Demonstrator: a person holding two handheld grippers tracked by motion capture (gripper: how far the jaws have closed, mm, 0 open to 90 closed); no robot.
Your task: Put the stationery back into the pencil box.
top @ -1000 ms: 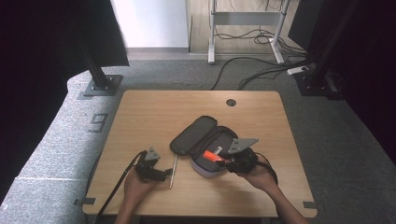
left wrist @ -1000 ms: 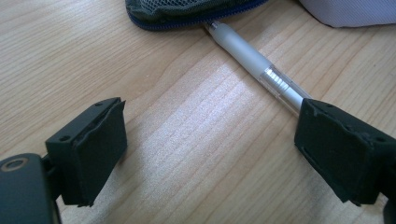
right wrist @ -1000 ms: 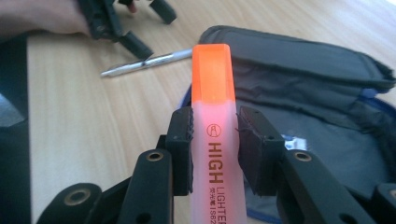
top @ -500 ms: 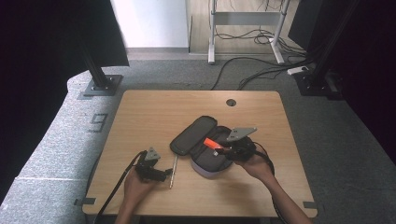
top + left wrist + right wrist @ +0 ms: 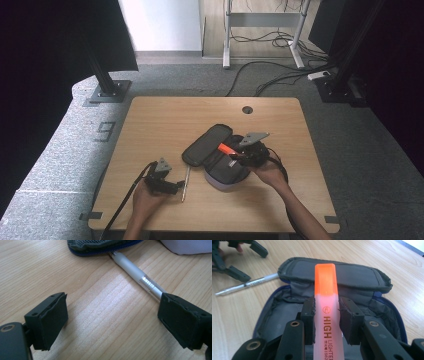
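An open grey pencil case [image 5: 216, 156] [image 5: 287, 312] lies at the table's middle, its flap laid back to the left. My right gripper [image 5: 234, 156] [image 5: 326, 315] is shut on an orange highlighter [image 5: 226, 148] [image 5: 327, 302] and holds it over the case's open pocket, cap pointing toward the flap. A silver pen [image 5: 185, 178] [image 5: 140, 277] [image 5: 249, 283] lies on the wood left of the case, its tip under the flap's edge. Beside it rests my left gripper [image 5: 176, 187] [image 5: 113, 322], open, with the pen's rear end running behind one of the fingers [image 5: 183, 320].
The wooden table [image 5: 165, 120] has a round cable hole [image 5: 247, 109] at the back. Cables and a desk frame [image 5: 260, 30] stand on the carpet beyond. Both forearms come in from the front edge.
My right gripper has carried the highlighter from the case's right side up and left, over the open pocket. The left gripper and the pen have stayed put.
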